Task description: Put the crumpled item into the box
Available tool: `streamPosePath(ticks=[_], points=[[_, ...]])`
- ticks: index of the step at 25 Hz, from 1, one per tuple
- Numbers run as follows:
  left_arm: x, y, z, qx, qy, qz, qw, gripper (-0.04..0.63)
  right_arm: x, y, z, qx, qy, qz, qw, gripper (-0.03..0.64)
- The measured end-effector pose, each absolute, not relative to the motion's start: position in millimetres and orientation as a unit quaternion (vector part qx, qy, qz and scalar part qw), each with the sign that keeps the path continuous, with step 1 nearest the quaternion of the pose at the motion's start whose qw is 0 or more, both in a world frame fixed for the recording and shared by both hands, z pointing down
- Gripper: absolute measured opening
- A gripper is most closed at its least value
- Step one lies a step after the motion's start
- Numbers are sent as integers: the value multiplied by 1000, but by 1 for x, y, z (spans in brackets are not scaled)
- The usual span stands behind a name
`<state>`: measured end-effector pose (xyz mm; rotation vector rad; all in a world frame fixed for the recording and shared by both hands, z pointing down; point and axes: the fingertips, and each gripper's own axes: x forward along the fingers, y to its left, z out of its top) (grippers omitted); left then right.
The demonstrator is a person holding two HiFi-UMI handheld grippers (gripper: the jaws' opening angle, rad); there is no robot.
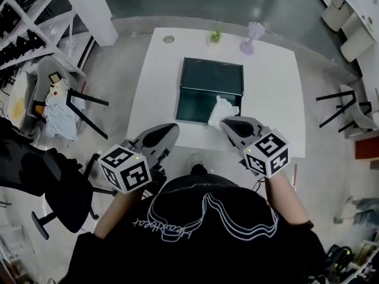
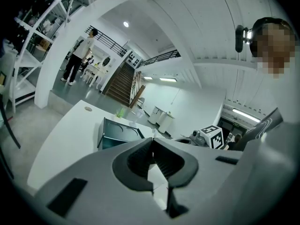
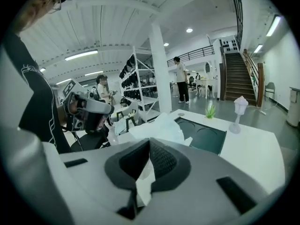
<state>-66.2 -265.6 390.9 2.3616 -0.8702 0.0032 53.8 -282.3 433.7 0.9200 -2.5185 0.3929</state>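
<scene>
A dark green box [image 1: 211, 78] lies open in the middle of the white table [image 1: 278, 99], its lid raised at the far side. A crumpled white paper [image 1: 221, 110] hangs over the box's near right corner, and my right gripper [image 1: 225, 122] is shut on it. In the right gripper view the paper [image 3: 159, 125] bulges above the closed jaws [image 3: 149, 142], with the box [image 3: 206, 137] just beyond. My left gripper [image 1: 175, 126] hovers at the table's near edge, left of the box, shut with nothing in it. The left gripper view shows its jaws [image 2: 152, 140] meeting and the box [image 2: 117, 132] ahead.
A small potted plant [image 1: 215, 36] and a white fan-like ornament [image 1: 253, 35] stand at the table's far edge, next to a round cable hole [image 1: 169, 39]. Chairs stand on the left [image 1: 65, 102] and on the right [image 1: 349, 108]; a black office chair [image 1: 59, 188] is near me.
</scene>
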Motion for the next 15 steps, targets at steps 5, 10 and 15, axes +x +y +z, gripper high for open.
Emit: streamPosePath(ticks=[5, 10, 15], points=[[-76, -289, 396, 883, -348, -1, 314, 5, 50, -312, 461, 315, -902, 133, 264, 6], [-84, -301, 394, 879, -362, -3, 311, 5, 48, -326, 494, 284, -891, 100, 340, 6], [-89, -309, 397, 872, -376, -3, 312, 5, 46, -331, 530, 243, -878, 103, 399, 6]])
